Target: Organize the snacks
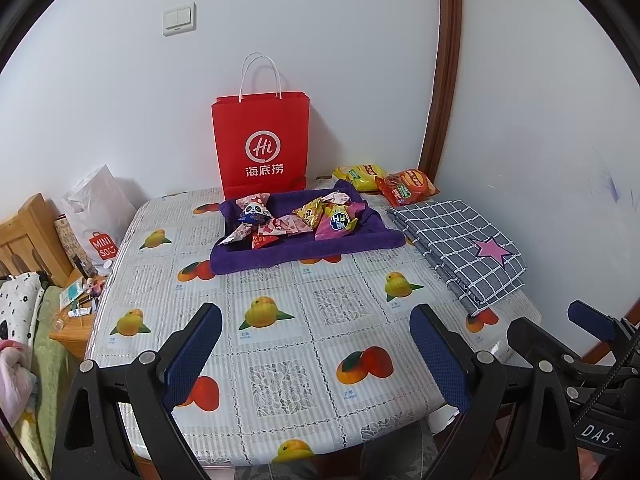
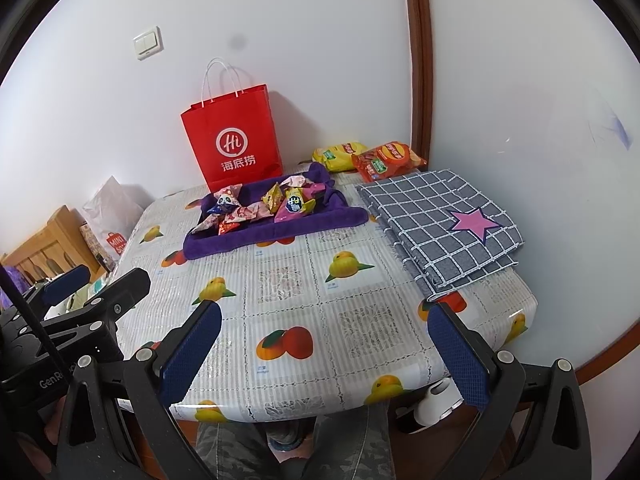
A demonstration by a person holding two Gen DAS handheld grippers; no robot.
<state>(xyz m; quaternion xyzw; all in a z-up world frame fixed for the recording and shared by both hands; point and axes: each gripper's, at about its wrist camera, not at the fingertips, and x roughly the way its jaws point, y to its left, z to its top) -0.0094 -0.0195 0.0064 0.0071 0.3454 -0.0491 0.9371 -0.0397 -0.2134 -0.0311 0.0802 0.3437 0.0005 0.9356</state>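
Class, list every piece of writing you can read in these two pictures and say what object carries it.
"Hi" and "海底捞": red paper bag.
"MINISO": white plastic bag, partly cut off in the right wrist view.
"DAS": right gripper's body.
"GenR...": left gripper's body, rest hidden.
Snack packets, chip bags, tablecloth captions: too small to read.

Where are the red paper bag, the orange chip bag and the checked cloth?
red paper bag (image 1: 262,140): left wrist view, on its white logo.
orange chip bag (image 1: 406,186): left wrist view, middle of pack.
checked cloth (image 2: 436,216): right wrist view, top fold.
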